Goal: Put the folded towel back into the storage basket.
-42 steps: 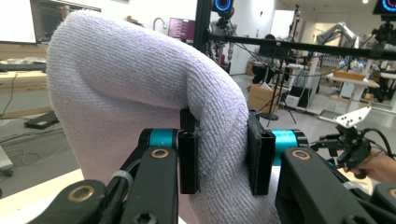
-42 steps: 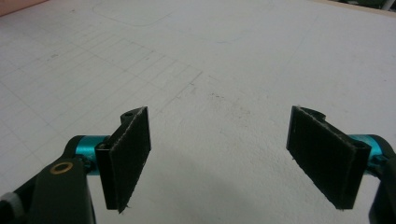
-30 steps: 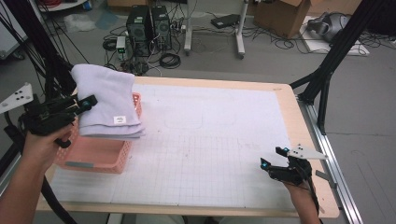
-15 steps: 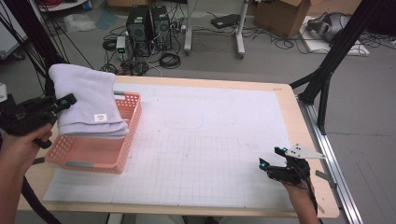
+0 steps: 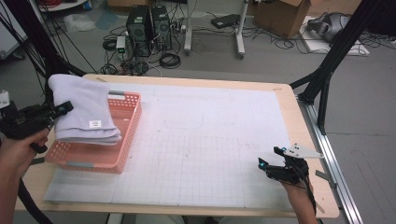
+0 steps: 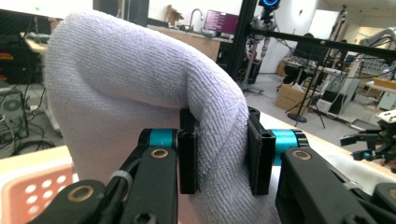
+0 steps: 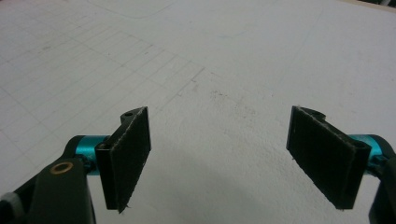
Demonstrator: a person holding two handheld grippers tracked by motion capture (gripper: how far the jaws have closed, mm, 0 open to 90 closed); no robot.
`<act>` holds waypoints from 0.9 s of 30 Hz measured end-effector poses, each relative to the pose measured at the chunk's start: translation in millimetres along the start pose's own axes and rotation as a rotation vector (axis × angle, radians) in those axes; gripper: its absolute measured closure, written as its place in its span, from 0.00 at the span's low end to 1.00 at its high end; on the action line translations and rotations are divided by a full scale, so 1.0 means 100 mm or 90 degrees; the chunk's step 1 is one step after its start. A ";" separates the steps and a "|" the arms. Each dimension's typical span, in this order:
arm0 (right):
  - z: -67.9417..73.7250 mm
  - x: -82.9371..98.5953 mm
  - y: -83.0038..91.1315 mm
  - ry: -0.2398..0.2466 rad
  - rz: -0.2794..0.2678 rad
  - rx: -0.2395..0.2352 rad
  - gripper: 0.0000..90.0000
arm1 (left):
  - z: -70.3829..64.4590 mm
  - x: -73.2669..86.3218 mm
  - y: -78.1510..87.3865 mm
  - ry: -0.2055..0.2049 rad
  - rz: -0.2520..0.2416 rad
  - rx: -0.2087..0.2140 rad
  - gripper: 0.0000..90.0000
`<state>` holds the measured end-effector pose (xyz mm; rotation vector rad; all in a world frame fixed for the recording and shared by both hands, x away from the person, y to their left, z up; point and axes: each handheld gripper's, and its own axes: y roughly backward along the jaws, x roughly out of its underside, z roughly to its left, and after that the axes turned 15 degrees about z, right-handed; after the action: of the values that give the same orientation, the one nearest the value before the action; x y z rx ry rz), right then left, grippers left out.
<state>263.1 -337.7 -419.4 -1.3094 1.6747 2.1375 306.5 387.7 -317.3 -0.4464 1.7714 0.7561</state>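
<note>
From up high, my left gripper (image 5: 63, 108) is at the left edge of the surface (image 5: 210, 135). It holds a folded towel (image 5: 81, 109) over a pink basket (image 5: 122, 140). The basket has little holes in its walls and sits on the white mat (image 5: 201, 154) with grid lines. My right gripper (image 5: 273, 157) is far away, low over the mat near the right front corner.

The high view does not show how tight my left jaws are. The left gripper view does. There my left gripper (image 6: 219, 156) has its jaws shut on a thick fold of the towel (image 6: 116, 93), with cloth squeezed between the two black pads. A bit of the pink basket (image 6: 28, 196) peeks in at the bottom left.

The right gripper view shows my right gripper (image 7: 219, 158) with its jaws wide open and nothing between them. Under them is just the white mat (image 7: 210, 60).

The towel is pale purple and fuzzy. It is folded into soft layers and bends in a hump over my jaws. A small white tag (image 5: 95, 124) shows on its side. Its lower part hangs down into the basket.
</note>
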 end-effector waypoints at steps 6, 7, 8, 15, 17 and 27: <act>-0.01 0.00 0.00 0.000 0.001 0.004 0.23 | 0.11 0.10 0.00 0.016 0.015 -0.006 0.79; -0.01 0.00 0.00 0.000 0.002 0.005 0.23 | 0.12 0.12 -0.01 0.018 0.021 -0.003 0.79; -0.01 0.00 0.00 0.000 0.002 0.005 0.23 | 0.13 0.14 -0.03 0.017 0.028 0.000 0.78; -0.01 0.00 0.00 -0.002 0.004 0.007 0.23 | 0.18 0.27 -0.21 0.026 0.077 0.020 0.78; -0.01 0.01 0.01 -0.005 0.003 0.007 0.23 | 0.18 0.28 -0.26 0.026 0.088 0.024 0.78; -0.03 0.01 0.01 -0.005 0.002 0.009 0.23 | 0.21 0.35 -0.52 0.046 0.129 0.031 0.76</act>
<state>263.0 -340.9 -419.2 -1.2935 1.6881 2.1252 342.8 366.5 -368.0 -0.2668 1.9183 0.8447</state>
